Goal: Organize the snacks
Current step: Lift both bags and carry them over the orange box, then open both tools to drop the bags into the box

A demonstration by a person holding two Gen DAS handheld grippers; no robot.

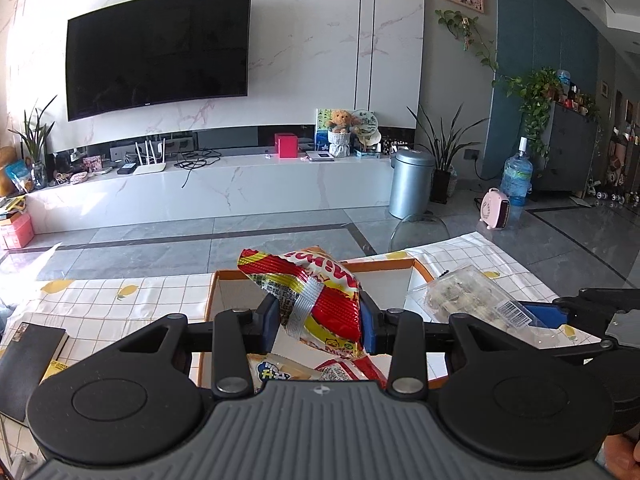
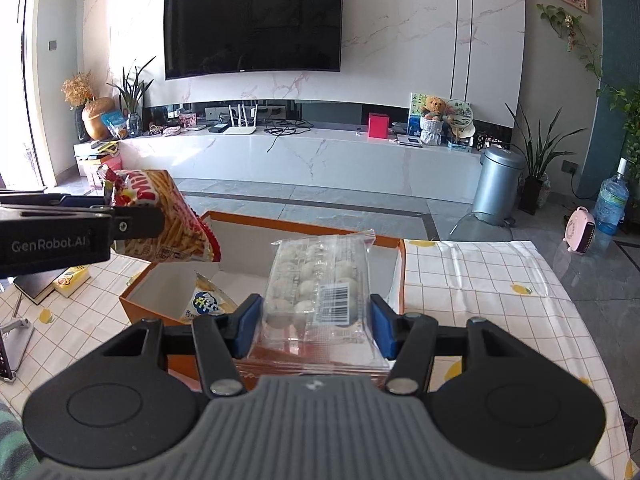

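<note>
Each tool grips a snack: left tool (image 1: 320,322) a chip bag (image 1: 316,300), right tool (image 2: 314,326) a clear pack (image 2: 320,280); either could slip beside the box (image 2: 384,242)

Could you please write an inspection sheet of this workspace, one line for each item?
Surface: table with a checked lemon-print cloth.
Job's things: orange box, open, white-and-blue snack pack inside; red Mimi snack bag; clear pack of white balls.
Clutter: black notebook, yellow packet.
Grippers: left tongs shut on the red bag; right tongs shut on the clear pack; both above the box.
Cables: black cables on the TV bench.
Surroundings: TV, metal bin, plants, water bottle.
</note>
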